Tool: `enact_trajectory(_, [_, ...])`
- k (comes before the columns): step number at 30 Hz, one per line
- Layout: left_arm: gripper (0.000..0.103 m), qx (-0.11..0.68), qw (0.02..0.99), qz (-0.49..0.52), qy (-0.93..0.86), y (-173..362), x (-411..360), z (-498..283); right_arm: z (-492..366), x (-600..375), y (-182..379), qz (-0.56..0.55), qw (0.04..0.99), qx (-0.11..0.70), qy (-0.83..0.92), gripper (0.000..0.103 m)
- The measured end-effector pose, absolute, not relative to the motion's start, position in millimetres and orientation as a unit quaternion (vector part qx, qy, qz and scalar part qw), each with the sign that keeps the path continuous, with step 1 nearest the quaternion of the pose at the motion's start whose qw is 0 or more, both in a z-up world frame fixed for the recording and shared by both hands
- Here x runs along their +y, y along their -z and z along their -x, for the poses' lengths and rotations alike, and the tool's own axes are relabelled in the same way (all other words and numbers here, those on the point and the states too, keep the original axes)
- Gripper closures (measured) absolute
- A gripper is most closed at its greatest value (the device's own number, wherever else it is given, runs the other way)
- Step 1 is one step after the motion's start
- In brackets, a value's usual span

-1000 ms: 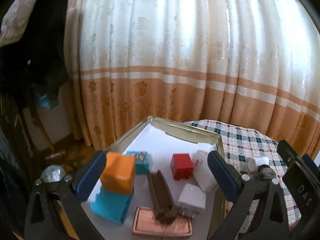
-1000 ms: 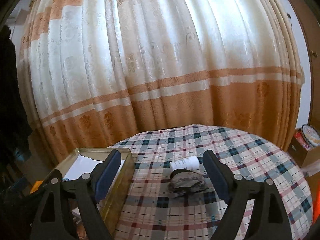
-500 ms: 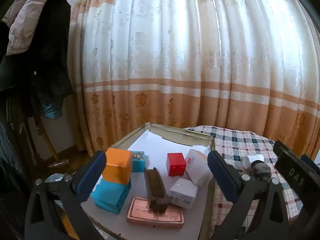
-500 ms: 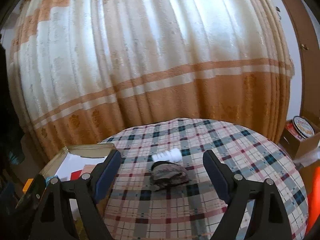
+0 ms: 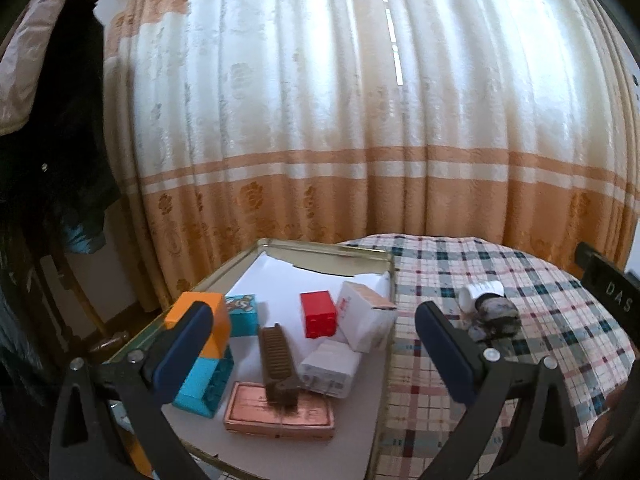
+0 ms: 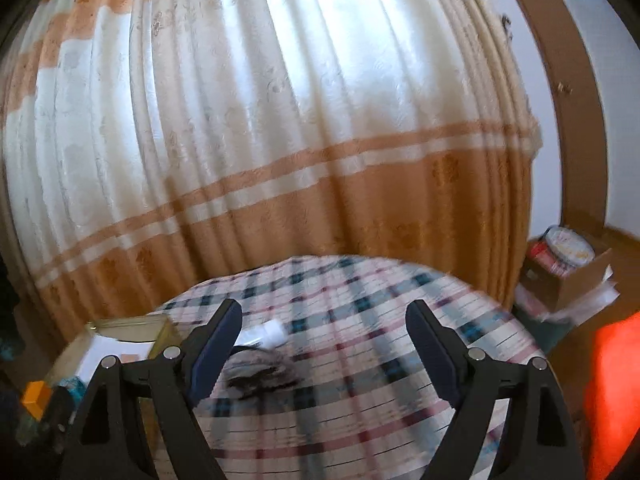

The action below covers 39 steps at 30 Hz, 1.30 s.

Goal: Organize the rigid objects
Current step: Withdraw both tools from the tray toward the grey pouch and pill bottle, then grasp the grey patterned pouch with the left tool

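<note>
A gold tin tray lined with white paper stands on the left of a plaid table. It holds an orange block on a blue block, a small teal box, a red block, two white boxes, a brown comb and a copper tin. A white bottle and a dark lump lie on the cloth. My left gripper is open above the tray. My right gripper is open above the table; the bottle shows blurred by its left finger.
A cream and orange curtain hangs behind the round table. Dark clothes hang at the left. A cardboard box with jars and something orange-red sit on the floor at the right.
Both grippers have pulled back and risen, so the tray and table look smaller. The right gripper has swung to the right; the bottle and lump now sit toward its left finger.
</note>
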<state>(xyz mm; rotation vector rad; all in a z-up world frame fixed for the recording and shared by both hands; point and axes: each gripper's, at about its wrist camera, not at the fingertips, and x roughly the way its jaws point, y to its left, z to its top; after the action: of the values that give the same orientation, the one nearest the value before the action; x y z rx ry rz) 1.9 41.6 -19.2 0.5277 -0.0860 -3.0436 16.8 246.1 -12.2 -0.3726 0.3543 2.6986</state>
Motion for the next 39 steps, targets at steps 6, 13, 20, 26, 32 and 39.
enact_trajectory(6, [0.001, -0.023, -0.002, -0.197, 0.98, 20.6, 48.3, 4.8, -22.3, 264.0, 10.0, 0.137, 0.223, 0.101, -0.96, 0.017])
enact_trajectory(13, [0.0, -0.055, -0.042, -0.208, 0.976, 23.5, 79.7, 3.9, -30.9, 288.8, 13.2, 0.151, 0.239, 0.118, -0.952, 0.017])
enact_trajectory(20, [0.001, -0.097, -0.105, -0.239, 0.96, 24.9, 132.4, 12.5, -39.8, 304.3, 12.5, 0.152, 0.256, 0.114, -0.948, 0.017])
enact_trajectory(26, [0.001, -0.113, -0.134, -0.29, 0.941, 33.6, 170.8, 38.8, -49.4, 327.3, 17.2, 0.155, 0.253, 0.165, -0.94, 0.017])
enact_trajectory(32, [0.001, -0.114, -0.145, -0.314, 0.931, 41.0, 201.5, 62.6, -51.2, 332.8, 20.5, 0.156, 0.246, 0.185, -0.939, 0.017])
enact_trajectory(39, [0.001, -0.116, -0.124, -0.346, 0.923, 55.7, 225.1, 92.1, -51.9, 333.6, 21.1, 0.158, 0.232, 0.192, -0.94, 0.017])
